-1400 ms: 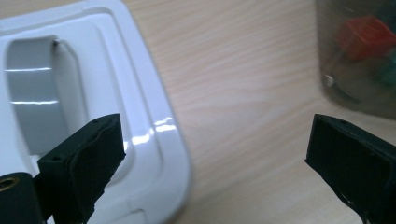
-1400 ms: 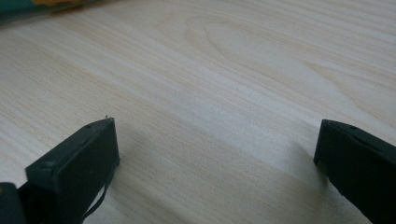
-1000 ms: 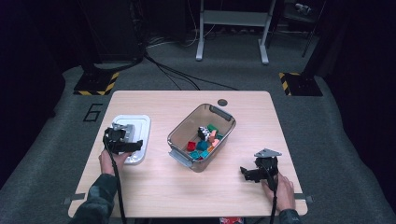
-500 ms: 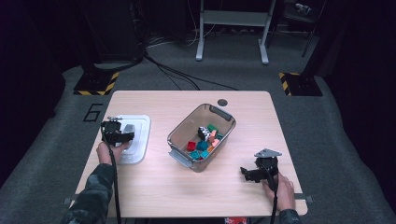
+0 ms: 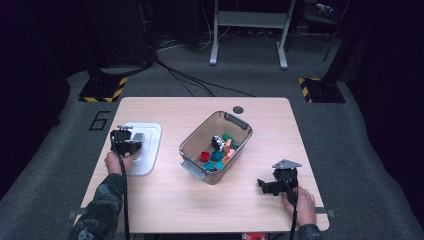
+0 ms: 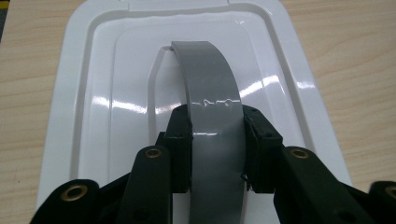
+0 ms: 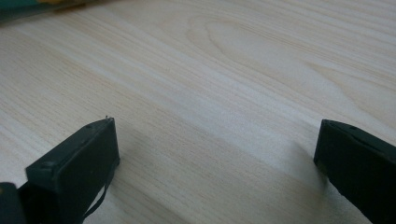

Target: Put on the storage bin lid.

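Note:
A white lid (image 5: 151, 143) lies flat at the table's left, with an arched grey handle (image 6: 209, 88) along its middle (image 6: 107, 79). My left gripper (image 5: 129, 144) is over it. Its jaws have just been closing, and its pads (image 6: 180, 140) now press both sides of the grey handle, so the left gripper (image 6: 217, 123) is shut on it. At the right front of the table my right gripper (image 5: 266, 186) rests low, its jaws wide apart. In the right gripper view the right gripper (image 7: 215, 140) has only bare wood between its jaws.
A clear grey bin (image 5: 241, 125) stands mid-table, angled, holding several coloured blocks (image 5: 216, 154). A dark round hole (image 5: 238, 109) sits near the far table edge. Bare wood lies between the bin and both hands. Cables and stands are on the floor beyond.
My left gripper moved a little farther onto the white lid and its jaws closed on the grey handle. The right hand and gripper stayed put.

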